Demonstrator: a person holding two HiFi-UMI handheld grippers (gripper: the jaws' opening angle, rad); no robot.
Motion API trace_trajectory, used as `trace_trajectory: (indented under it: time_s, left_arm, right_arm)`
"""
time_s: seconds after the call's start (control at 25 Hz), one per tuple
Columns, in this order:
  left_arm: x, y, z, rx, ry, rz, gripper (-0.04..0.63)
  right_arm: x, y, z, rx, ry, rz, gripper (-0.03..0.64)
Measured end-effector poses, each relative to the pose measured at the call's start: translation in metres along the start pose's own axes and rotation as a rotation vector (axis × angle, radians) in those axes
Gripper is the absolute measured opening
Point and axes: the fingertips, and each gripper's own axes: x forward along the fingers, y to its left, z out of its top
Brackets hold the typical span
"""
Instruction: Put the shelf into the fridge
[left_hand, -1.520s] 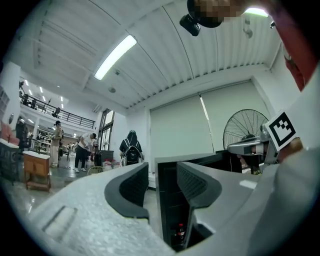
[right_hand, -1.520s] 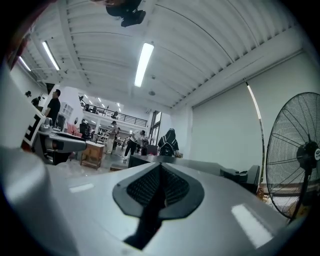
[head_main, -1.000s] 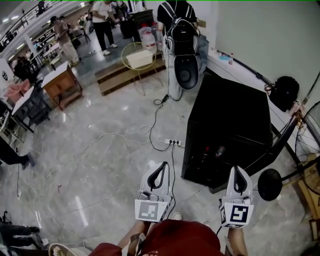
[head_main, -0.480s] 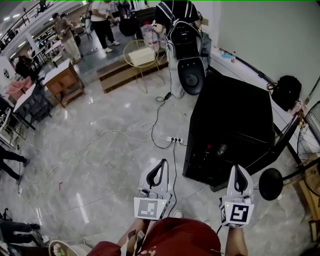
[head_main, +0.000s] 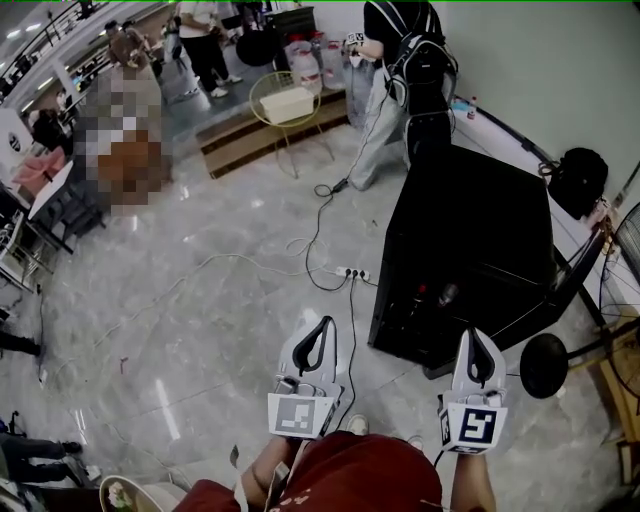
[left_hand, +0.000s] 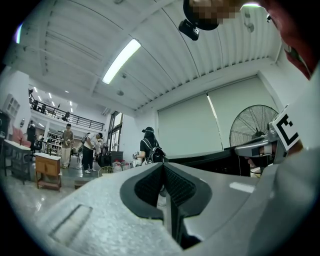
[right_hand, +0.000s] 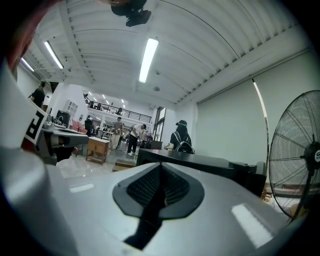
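The fridge (head_main: 470, 240) is a squat black box with a flat matte top, its dark front turned toward the person; what is inside cannot be made out. It stands on the marble floor (head_main: 200, 300) at twelve o'clock from the right gripper (head_main: 478, 345) and two o'clock from the left gripper (head_main: 320, 335) — near both, touching neither. Both grippers are closed tight on nothing. Open floor spreads from nine to twelve o'clock, crossed only by a white power strip (head_main: 350, 272) and its cables — a fan base (head_main: 545, 367) crowds the fridge's corner at three o'clock.
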Motion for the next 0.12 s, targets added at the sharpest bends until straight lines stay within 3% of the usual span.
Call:
trace_trajectory:
  time_s: [0.12]
  left_arm:
    - [0.0012, 0.0040, -0.0030, -0.001, 0.008, 0.011, 0.006]
  right_arm:
    - [0.0044, 0.0045, -0.0007, -0.005, -0.008, 0.010, 0.002]
